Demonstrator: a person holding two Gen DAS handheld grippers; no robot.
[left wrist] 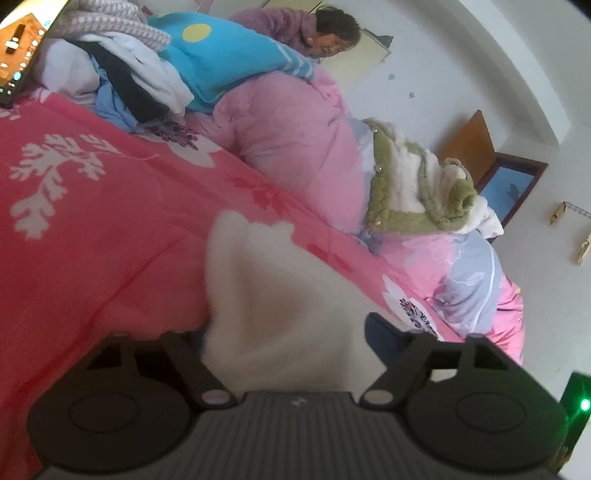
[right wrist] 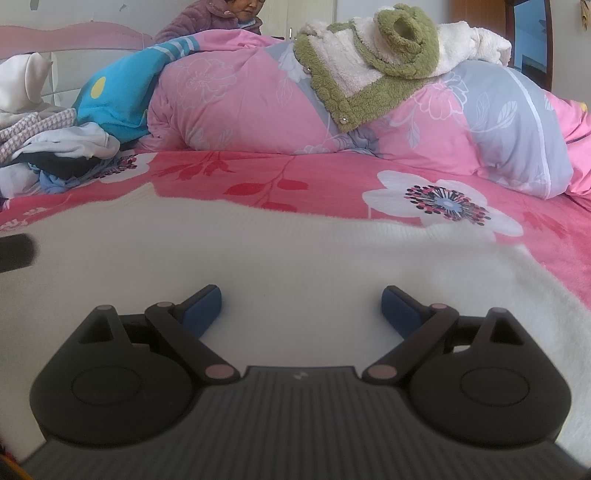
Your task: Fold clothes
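A cream-white knitted garment (right wrist: pixel 258 240) lies spread on the pink flowered bedspread (right wrist: pixel 332 177). My right gripper (right wrist: pixel 301 306) hovers low over it, open, with its blue pads (right wrist: pixel 203 310) wide apart and only flat cloth between them. In the left wrist view a raised fold of the same white garment (left wrist: pixel 273 295) stands up between the fingers of my left gripper (left wrist: pixel 288 339). That gripper's arms are spread and it is open. Its right blue pad (left wrist: pixel 380 332) shows, while the cloth hides the left one.
A rolled pink and grey quilt (right wrist: pixel 240 103) lies along the bed's far side with a green-and-cream fleece garment (right wrist: pixel 369 62) on top. A pile of unfolded clothes (right wrist: pixel 55 155) and a blue blanket (left wrist: pixel 207 55) sit at the left. A person in a purple jacket (left wrist: pixel 288 26) sits behind.
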